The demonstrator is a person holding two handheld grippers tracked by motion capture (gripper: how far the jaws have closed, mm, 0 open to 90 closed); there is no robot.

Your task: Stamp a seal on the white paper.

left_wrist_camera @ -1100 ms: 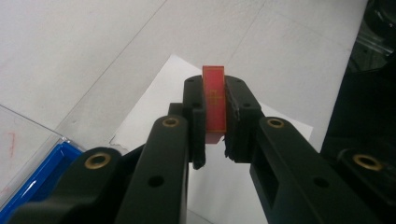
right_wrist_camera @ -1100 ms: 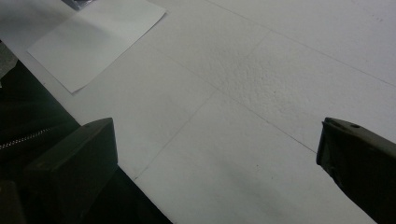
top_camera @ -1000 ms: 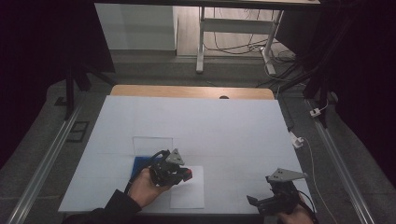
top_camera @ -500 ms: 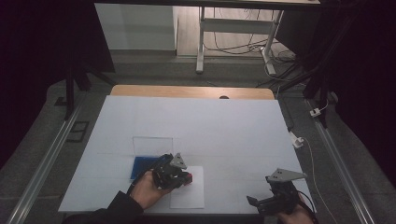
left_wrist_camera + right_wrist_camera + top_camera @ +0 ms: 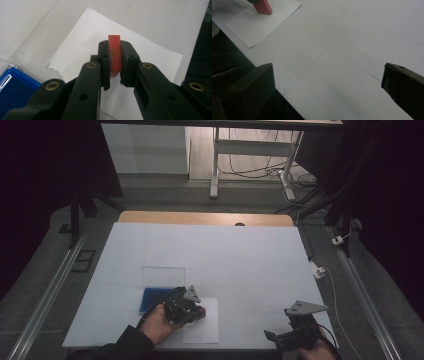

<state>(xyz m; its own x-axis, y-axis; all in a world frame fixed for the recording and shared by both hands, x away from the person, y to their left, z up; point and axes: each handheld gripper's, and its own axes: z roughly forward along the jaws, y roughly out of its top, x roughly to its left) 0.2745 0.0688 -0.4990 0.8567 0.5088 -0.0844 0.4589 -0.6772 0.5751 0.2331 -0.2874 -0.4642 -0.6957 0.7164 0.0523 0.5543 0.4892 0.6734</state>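
My left gripper [image 5: 115,66] pinches a red rectangular stamp block [image 5: 114,53] over white paper sheet [image 5: 82,47], blue ink pad tray [image 5: 11,87] beside; right gripper [image 5: 327,82] jaws spread, idle.

The left gripper [image 5: 192,309], clamped on the red stamp [image 5: 114,55], is being shifted slightly from beside the blue ink pad [image 5: 152,298] onto the white paper sheet [image 5: 205,330].

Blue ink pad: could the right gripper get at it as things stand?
Probably not directly. The blue ink pad lies beyond the left gripper, which holds the red stamp over the paper sheet, between the pad and the open right gripper.
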